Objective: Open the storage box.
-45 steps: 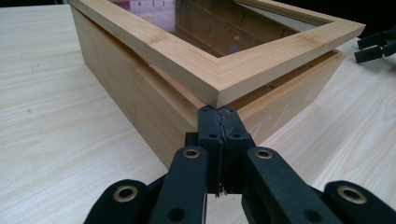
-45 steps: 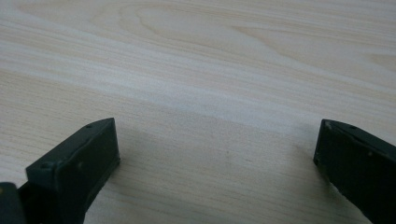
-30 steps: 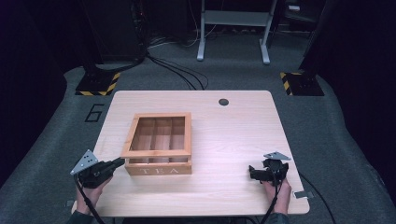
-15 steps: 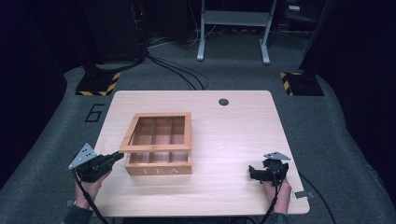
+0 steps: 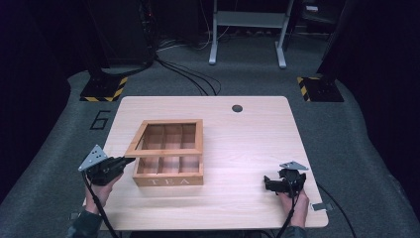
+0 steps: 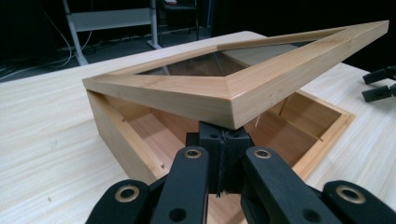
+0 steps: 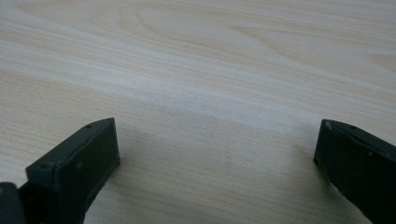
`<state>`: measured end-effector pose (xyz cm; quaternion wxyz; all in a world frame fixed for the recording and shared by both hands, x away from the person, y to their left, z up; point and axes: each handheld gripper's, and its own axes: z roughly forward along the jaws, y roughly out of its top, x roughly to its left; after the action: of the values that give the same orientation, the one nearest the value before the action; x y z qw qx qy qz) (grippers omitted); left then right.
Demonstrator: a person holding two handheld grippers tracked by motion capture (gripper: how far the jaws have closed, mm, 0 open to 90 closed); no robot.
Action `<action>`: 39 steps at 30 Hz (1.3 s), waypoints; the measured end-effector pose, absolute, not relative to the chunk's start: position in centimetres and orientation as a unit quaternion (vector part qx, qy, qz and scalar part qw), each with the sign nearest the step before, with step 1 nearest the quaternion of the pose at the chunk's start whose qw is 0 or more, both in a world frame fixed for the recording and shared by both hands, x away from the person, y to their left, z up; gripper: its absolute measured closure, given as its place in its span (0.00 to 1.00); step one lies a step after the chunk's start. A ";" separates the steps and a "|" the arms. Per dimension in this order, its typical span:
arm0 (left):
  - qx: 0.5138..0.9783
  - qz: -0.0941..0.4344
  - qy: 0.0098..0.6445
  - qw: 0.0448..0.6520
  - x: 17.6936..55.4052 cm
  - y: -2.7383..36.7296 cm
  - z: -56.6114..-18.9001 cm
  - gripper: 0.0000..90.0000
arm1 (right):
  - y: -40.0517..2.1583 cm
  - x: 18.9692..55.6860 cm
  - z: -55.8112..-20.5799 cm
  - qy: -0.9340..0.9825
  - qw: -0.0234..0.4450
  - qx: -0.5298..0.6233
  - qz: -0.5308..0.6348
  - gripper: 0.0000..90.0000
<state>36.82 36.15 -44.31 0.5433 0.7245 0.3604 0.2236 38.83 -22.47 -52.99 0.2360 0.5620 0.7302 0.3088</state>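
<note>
A wooden tea box with "TEA" on its front stands on the table, several compartments showing inside. Its glass-paned lid is tilted up, hinged at the far side. My left gripper is shut, its tips tucked under the lid's front left corner and holding it up. In the left gripper view the joined tips press up against the underside of the lid above the open box. My right gripper rests open on the table at the front right, nothing between its jaws.
The light wooden table has a dark round cable hole near its far edge. Cables and a metal stand are on the floor beyond. The right gripper shows at the left gripper view's far right.
The left gripper has risen a little under the lid's corner, and the lid's front edge has tilted higher off the box. The right gripper has kept still.
</note>
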 end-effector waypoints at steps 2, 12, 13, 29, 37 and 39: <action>0.726 0.226 0.356 0.544 37.2 36.0 -43.9 1.00 | -22.5 38.8 -53.0 0.730 0.236 0.562 0.309 0.00; 0.734 0.234 0.344 0.537 38.2 36.0 -42.5 1.00 | -22.5 38.8 -53.0 0.730 0.236 0.562 0.309 0.00; 0.733 0.236 0.343 0.538 38.3 36.0 -42.4 1.00 | -22.5 38.8 -53.0 0.730 0.236 0.562 0.309 0.00; 0.735 0.241 0.338 0.537 39.6 35.6 -41.0 1.00 | -22.4 38.8 -53.0 0.729 0.237 0.564 0.308 0.00; 0.733 0.247 0.336 0.538 40.9 35.5 -39.9 1.00 | -22.4 38.8 -53.0 0.728 0.236 0.565 0.307 0.00; 0.730 0.250 0.337 0.540 41.2 35.5 -39.7 1.00 | -22.4 38.8 -53.0 0.728 0.236 0.565 0.307 0.00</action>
<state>41.16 35.47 -39.69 0.5400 0.7298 0.3368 0.2497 38.76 -22.41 -52.98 0.2364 0.5650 0.7283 0.3073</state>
